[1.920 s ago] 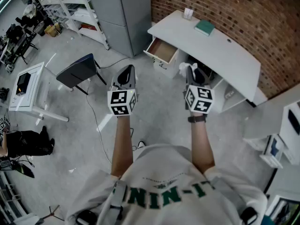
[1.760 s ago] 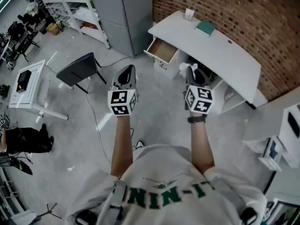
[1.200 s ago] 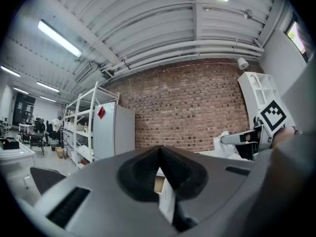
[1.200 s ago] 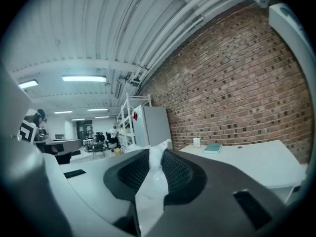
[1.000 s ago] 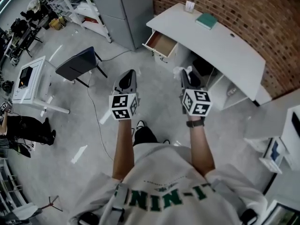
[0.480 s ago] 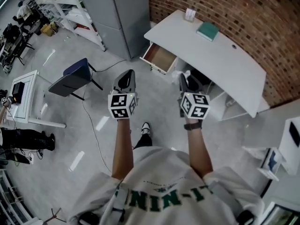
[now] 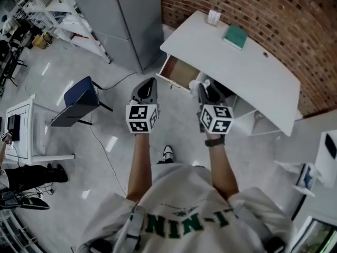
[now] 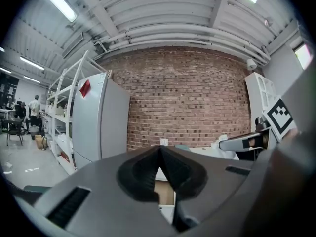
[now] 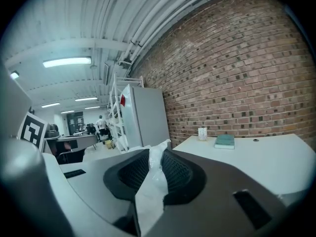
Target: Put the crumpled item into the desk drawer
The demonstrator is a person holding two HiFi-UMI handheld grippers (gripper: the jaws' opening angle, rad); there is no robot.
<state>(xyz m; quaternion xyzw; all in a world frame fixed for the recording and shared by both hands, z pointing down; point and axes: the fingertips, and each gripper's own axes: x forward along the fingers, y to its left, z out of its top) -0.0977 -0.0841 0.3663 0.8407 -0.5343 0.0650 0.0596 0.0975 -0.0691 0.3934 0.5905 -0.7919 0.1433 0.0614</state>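
The crumpled item [image 9: 152, 179] is a wad of white plastic, pinched between the jaws of my right gripper [image 9: 157, 153]; in the head view the crumpled item [image 7: 204, 81] sticks out of the right gripper [image 7: 202, 87]. The white desk [image 7: 247, 73] stands against the brick wall, its wooden drawer [image 7: 178, 73] pulled open at the left end. The right gripper hangs just right of the drawer, in front of the desk. My left gripper [image 7: 149, 84] is shut with nothing in it, just in front of the drawer. The left gripper [image 8: 159, 153] shows the drawer's wood [image 8: 164, 192] below its tips.
A green book [image 7: 235, 36] and a small white holder [image 7: 213, 17] lie on the desk. A grey cabinet [image 7: 124, 20] stands left of the drawer. A blue chair [image 7: 79, 100], a floor cable [image 7: 100, 141], white shelving [image 7: 52, 9] and a small white table [image 7: 18, 133] are at left.
The person has walked toward the desk, so both grippers are now close to the open drawer. The right gripper still holds the crumpled item; the left stays shut.
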